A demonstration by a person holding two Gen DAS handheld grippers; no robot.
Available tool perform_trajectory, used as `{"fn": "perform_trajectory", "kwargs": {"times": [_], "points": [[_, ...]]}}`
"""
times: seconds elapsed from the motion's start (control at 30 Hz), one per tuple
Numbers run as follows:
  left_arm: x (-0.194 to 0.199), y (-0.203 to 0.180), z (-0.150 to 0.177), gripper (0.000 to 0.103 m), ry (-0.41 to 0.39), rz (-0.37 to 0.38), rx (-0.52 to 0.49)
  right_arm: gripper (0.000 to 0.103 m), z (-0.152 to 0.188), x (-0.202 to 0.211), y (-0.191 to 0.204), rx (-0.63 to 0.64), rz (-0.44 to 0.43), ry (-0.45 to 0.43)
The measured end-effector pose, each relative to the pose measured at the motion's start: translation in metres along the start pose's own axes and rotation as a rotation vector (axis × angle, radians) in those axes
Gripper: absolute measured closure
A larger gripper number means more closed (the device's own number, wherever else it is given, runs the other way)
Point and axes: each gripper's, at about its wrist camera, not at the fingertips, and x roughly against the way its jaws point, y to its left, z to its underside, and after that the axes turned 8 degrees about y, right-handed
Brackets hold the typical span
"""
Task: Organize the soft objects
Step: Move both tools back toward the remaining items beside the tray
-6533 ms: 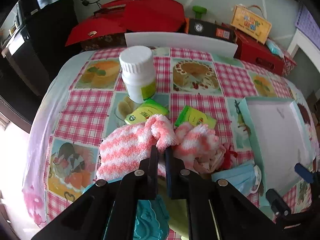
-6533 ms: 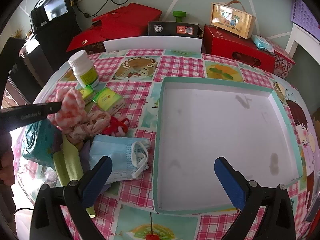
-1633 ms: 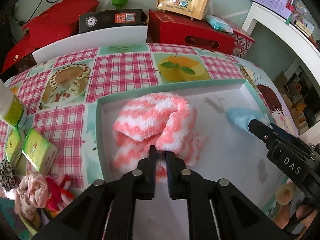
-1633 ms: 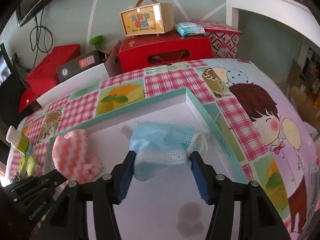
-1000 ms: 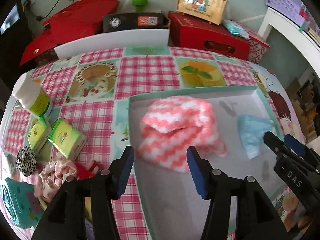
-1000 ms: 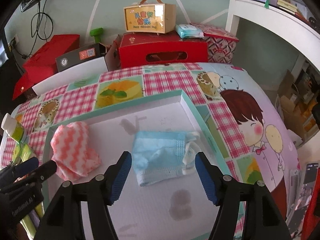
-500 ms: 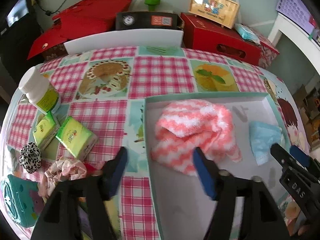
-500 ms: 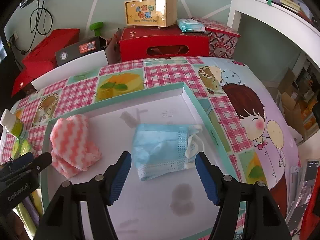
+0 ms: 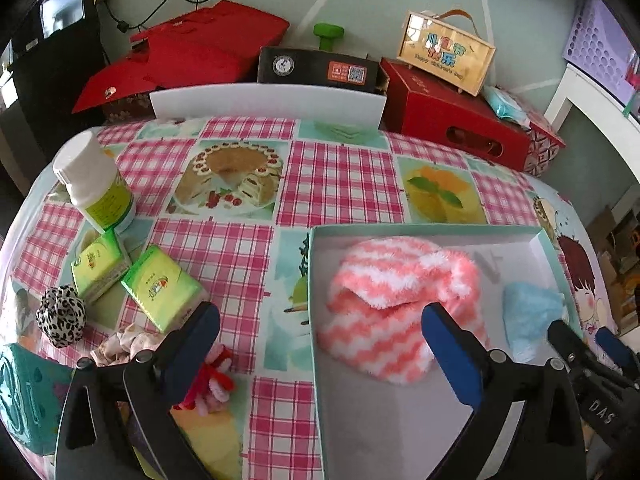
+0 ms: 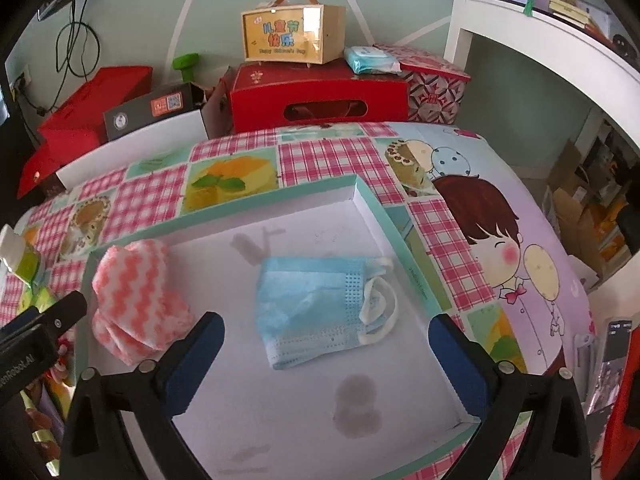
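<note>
A pink-and-white fluffy sock [image 9: 396,304] [image 10: 136,300] and a blue face mask [image 10: 320,304] [image 9: 528,316] lie inside the white tray with a teal rim [image 9: 310,280] [image 10: 376,204]. My left gripper [image 9: 320,344] is open and empty, over the tray's left rim, just short of the sock. My right gripper [image 10: 326,352] is open and empty, just short of the mask. On the cloth left of the tray lie a leopard scrunchie [image 9: 60,316], a pale pink scrunchie [image 9: 124,344] and a red-and-pink fuzzy item [image 9: 212,376].
A white bottle [image 9: 96,184] and two green packets [image 9: 160,288] stand on the checked tablecloth at left, with a teal box [image 9: 24,384] at the near left edge. Red boxes [image 10: 316,92] and a white board [image 9: 264,100] line the table's back edge.
Both grippers opened and let go: the sock and the mask now lie in the tray. Both grippers then drew back, the left one shifting leftward over the tray's rim.
</note>
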Motion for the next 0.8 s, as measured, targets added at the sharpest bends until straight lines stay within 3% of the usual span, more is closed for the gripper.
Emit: {"fn": "perform_trajectory", "kwargs": {"times": [0.17,0.4,0.47,0.6,0.8], "points": [[0.006,0.002,-0.001,0.002,-0.032,-0.002,-0.004,0.000,-0.002,0.010,-0.003,-0.035,-0.053,-0.049],[0.020,0.013,-0.005,0.002,-0.077,0.002,0.021,0.000,-0.002,0.026,0.006,0.006,-0.031,-0.113],[0.023,0.018,-0.005,0.002,-0.084,0.008,0.033,0.000,-0.003,0.027,0.006,0.001,-0.066,-0.115],[0.035,0.030,-0.005,0.002,-0.129,0.008,0.058,0.000,-0.001,0.022,0.020,0.056,-0.034,-0.101],[0.053,0.054,-0.006,0.002,-0.174,0.023,0.109,0.000,0.002,0.033,0.035,0.100,-0.106,-0.164]]}}
